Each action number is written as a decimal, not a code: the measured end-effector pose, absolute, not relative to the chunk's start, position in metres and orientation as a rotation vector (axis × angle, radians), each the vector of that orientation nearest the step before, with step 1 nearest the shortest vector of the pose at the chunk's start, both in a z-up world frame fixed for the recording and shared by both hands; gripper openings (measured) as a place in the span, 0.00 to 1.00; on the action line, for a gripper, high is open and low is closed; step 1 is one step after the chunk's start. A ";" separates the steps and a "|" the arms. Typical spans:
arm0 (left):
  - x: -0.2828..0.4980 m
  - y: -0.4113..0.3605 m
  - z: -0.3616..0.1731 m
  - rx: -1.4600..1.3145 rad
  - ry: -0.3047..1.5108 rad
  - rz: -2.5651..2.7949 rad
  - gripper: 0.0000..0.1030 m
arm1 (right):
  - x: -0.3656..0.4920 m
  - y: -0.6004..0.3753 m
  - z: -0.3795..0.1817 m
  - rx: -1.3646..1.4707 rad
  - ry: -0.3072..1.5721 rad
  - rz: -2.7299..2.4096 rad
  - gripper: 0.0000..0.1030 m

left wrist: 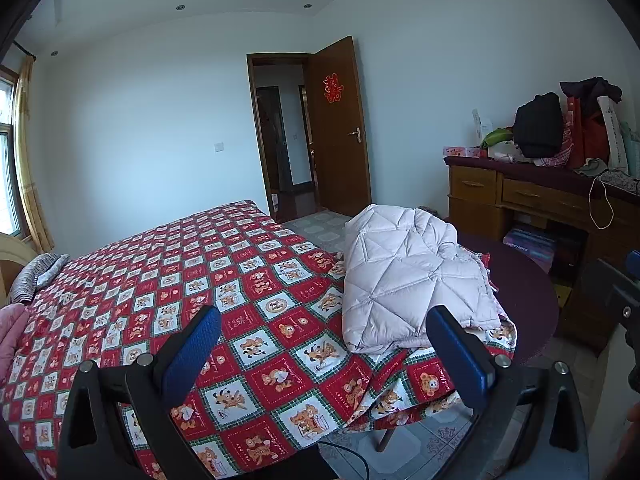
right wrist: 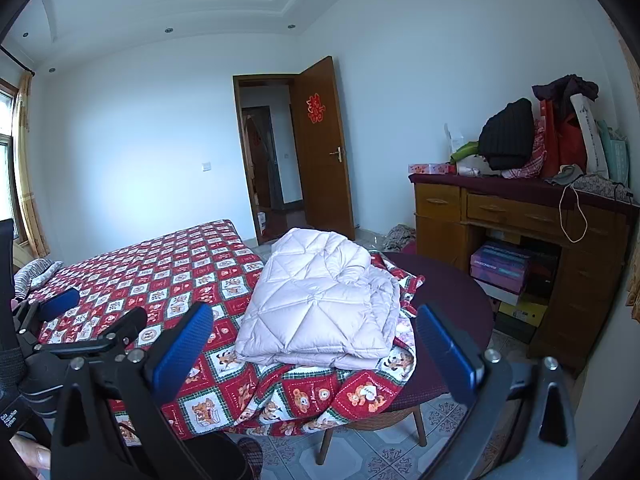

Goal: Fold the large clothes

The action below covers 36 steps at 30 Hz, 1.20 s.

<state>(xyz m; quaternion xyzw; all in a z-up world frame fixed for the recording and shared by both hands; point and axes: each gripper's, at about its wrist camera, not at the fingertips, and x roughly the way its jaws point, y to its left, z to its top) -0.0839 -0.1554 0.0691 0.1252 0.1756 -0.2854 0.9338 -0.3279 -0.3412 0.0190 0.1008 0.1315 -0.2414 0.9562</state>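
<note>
**Now both grippers wide apart above a folded quilted jacket**

Up front, the left gripper (left wrist: 324, 354) holds its blue, rough-textured pads (left wrist: 192, 354) spread wide with nothing between them; the right gripper (right wrist: 316, 354) is spread the same way and also grasps nothing. Both hang above the near edge of the bed (left wrist: 168, 280), apart from the cloth. Its cover is a flat, red-and-white checked sheet (right wrist: 168, 280) printed with cartoon bears. On the sheet's right corner lies the pale pink puffy jacket (right wrist: 320, 304), diamond-stitched, folded into a thick, soft bundle. Beside it stands a round dark table (right wrist: 452, 292). Beyond, a wooden desk (right wrist: 492, 208) carries heaped bags and clothes.
</note>
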 end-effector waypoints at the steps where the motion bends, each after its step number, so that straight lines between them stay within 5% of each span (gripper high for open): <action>1: -0.084 -0.155 0.069 0.255 0.361 -0.585 0.99 | -0.327 -0.342 0.019 0.204 0.268 -0.489 1.00; 36: -0.083 -0.155 0.063 0.251 0.363 -0.571 0.99 | -0.321 -0.346 0.021 0.210 0.268 -0.480 1.00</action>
